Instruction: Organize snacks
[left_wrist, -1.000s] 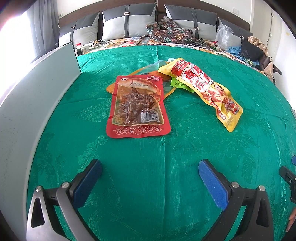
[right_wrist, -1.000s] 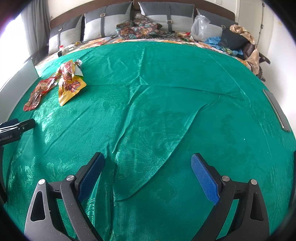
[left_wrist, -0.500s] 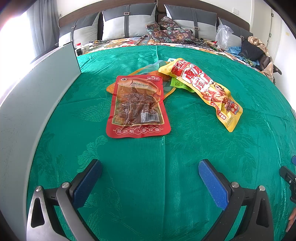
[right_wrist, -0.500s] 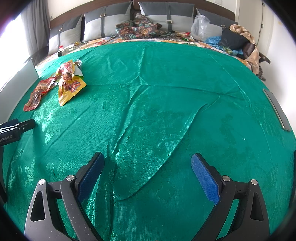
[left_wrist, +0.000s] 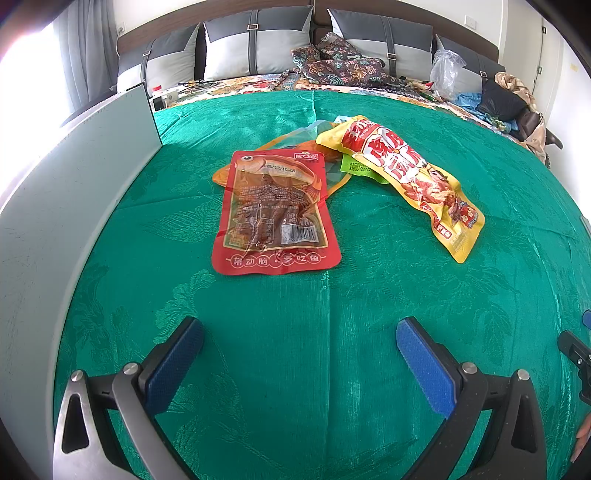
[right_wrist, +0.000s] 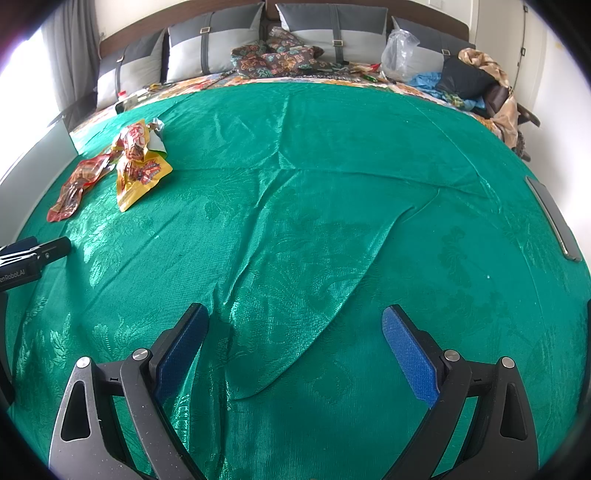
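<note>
A bedroom: a wide bed covered in a green damask bedspread (right_wrist: 332, 184), creased into long folds, with grey pillows (right_wrist: 214, 48) propped along a dark headboard and a patterned cloth bundle (right_wrist: 277, 59) in front of them. A clear plastic bag (right_wrist: 400, 55) and heaped clothes sit at the far right corner. A pale grey panel (left_wrist: 62, 206) stands along the bed's left edge. Near it lies a red fish snack packet (left_wrist: 273, 214), overlapping an orange pouch (left_wrist: 225, 177); just beside them lies a yellow snack packet (left_wrist: 410, 177) over a green one (left_wrist: 356, 168). The left gripper (left_wrist: 299, 354) hovers short of the packets, jaws spread wide and empty. The right gripper (right_wrist: 295, 343) hangs over bare cloth, well apart from them, likewise spread and empty.
</note>
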